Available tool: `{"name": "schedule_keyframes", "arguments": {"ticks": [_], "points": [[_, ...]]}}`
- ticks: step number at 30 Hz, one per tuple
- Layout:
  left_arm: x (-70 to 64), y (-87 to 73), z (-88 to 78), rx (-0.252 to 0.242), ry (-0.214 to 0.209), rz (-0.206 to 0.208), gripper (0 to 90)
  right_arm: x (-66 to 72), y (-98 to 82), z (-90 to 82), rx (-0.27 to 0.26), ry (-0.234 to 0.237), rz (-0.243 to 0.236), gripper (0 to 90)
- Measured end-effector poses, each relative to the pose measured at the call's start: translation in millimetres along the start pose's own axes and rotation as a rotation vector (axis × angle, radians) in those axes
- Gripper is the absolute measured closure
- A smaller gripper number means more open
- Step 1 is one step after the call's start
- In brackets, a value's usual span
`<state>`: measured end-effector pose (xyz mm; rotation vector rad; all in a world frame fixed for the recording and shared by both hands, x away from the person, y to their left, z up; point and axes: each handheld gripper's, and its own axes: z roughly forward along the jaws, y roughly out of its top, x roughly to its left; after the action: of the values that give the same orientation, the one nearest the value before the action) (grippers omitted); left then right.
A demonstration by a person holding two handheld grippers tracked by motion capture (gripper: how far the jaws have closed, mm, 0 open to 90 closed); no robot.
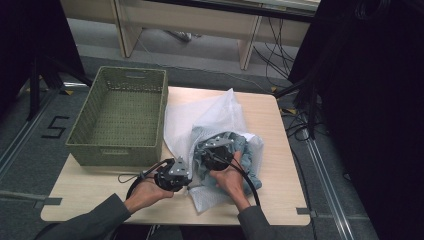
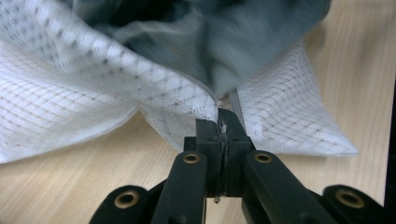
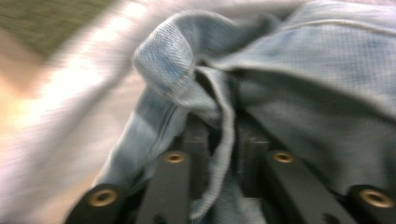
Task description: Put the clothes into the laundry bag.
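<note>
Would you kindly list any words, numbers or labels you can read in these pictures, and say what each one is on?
"5": a black figure marked on the grey floor, left of the green woven basket.
No print can be read on the basket, the white mesh bag, the blue denim garment or the wooden table.
</note>
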<state>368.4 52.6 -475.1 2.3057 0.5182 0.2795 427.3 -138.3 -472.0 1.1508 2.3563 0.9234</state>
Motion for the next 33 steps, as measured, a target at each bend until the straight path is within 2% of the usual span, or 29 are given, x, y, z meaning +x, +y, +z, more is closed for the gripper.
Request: {"name": "schedule_keyframes", "arguments": {"ticks": [2, 4, 5, 7, 8, 9, 10, 12, 13, 14, 15, 16, 18, 19, 20, 21, 23, 24, 25, 26, 27, 28, 29, 30, 31, 32, 33], "points": [[-0.3, -0.1, -0.3, 0.002, 0.005, 0.003, 87.9, -6.8, 0.5, 3.9, 0.017, -0.052, -0.013, 81.2], [-0.2, 0.5, -0.3, 0.000, 0.004, 0.003, 87.9, -11.3, 3.0, 7.9, -0.001, -0.086, 0.005, 81.0], [0.0, 0.5, -0.3, 0.009, 0.011, 0.007, 87.8, -11.3, 4.8, 9.7, -0.002, -0.083, 0.037, 79.9], [-1.1, -0.2, 1.4, 0.006, 0.008, -0.005, 87.8, -12.4, 6.5, 17.5, -0.019, -0.069, 0.035, 76.6], [-0.3, -0.2, 1.5, 0.015, 0.009, 0.002, 87.8, -11.0, 8.2, 19.4, -0.021, -0.045, 0.055, 74.7], [0.8, -0.2, 1.7, 0.017, 0.004, 0.014, 87.8, -9.7, 9.3, 20.0, -0.040, -0.039, 0.069, 73.1], [0.8, -1.2, 2.4, 0.024, 0.003, -0.003, 87.7, -9.7, 10.7, 18.6, -0.051, -0.015, 0.078, 72.0], [2.3, -2.3, 2.9, 0.027, 0.003, 0.001, 87.5, -12.1, 11.3, 14.8, -0.080, 0.002, 0.072, 67.6], [3.5, -2.1, 2.9, 0.030, -0.004, 0.009, 87.3, -10.7, 11.4, 10.7, -0.056, 0.019, 0.115, 62.4], [3.3, -2.2, 3.3, 0.033, 0.003, -0.007, 87.2, -12.7, 10.5, 7.3, -0.044, 0.028, 0.092, 58.2], [3.6, -2.2, 3.1, 0.032, 0.001, -0.010, 87.2, -12.8, 10.1, 0.8, -0.025, 0.044, 0.092, 54.6], [5.5, -2.2, 2.7, 0.036, 0.006, 0.008, 87.1, -14.6, 9.4, -5.6, -0.043, 0.048, 0.063, 51.9], [10.6, -4.1, 2.0, 0.052, 0.019, -0.011, 87.1, -17.2, 6.1, -22.5, -0.041, 0.079, 0.044, 47.9], [13.1, -4.7, 1.6, 0.059, 0.023, -0.018, 87.1, -17.3, 1.6, -31.7, -0.047, 0.086, 0.070, 46.6], [15.9, -5.5, 1.6, 0.059, 0.039, -0.028, 87.0, -20.2, -1.3, -38.4, -0.031, 0.083, 0.041, 45.5], [19.9, -6.0, 0.8, 0.069, 0.057, -0.012, 86.9, -22.6, -5.7, -45.4, -0.016, 0.094, 0.026, 44.8], [22.7, -6.9, 0.4, 0.073, 0.072, -0.020, 86.7, -24.9, -16.0, -57.7, 0.005, 0.099, 0.019, 43.9], [26.5, -7.6, -0.8, 0.078, 0.091, -0.016, 86.3, -25.5, -23.4, -60.1, -0.032, 0.098, 0.020, 43.5], [28.3, -8.2, -1.6, 0.078, 0.103, -0.022, 85.5, -27.2, -26.5, -67.5, 0.014, 0.106, 0.019, 43.2], [30.1, -8.0, -5.2, 0.066, 0.130, -0.036, 84.3, -27.9, -29.2, -69.7, 0.002, 0.107, 0.016, 43.1], [30.2, -7.4, -7.1, 0.059, 0.131, -0.040, 82.8, -27.6, -32.9, -74.8, 0.017, 0.118, 0.025, 42.8], [28.4, -5.7, -11.4, 0.050, 0.141, -0.039, 80.5, -25.9, -35.5, -75.2, -0.009, 0.115, 0.036, 42.5], [25.1, -3.8, -16.1, 0.036, 0.145, -0.031, 77.2, -24.8, -37.2, -78.9, 0.000, 0.121, 0.036, 42.4], [20.6, -1.8, -21.1, 0.018, 0.137, -0.032, 73.2, -22.2, -39.6, -79.2, -0.018, 0.129, 0.041, 42.2], [15.2, -0.5, -25.1, -0.016, 0.109, -0.048, 71.0, -21.4, -41.3, -80.1, -0.008, 0.127, 0.010, 42.0], [9.1, 0.2, -28.0, -0.042, 0.076, -0.065, 68.2, -18.6, -42.5, -80.3, -0.005, 0.131, 0.008, 41.7], [2.9, 0.1, -28.4, -0.048, 0.055, -0.078, 65.3, -17.3, -42.8, -81.4, 0.016, 0.138, -0.002, 41.6]]}}
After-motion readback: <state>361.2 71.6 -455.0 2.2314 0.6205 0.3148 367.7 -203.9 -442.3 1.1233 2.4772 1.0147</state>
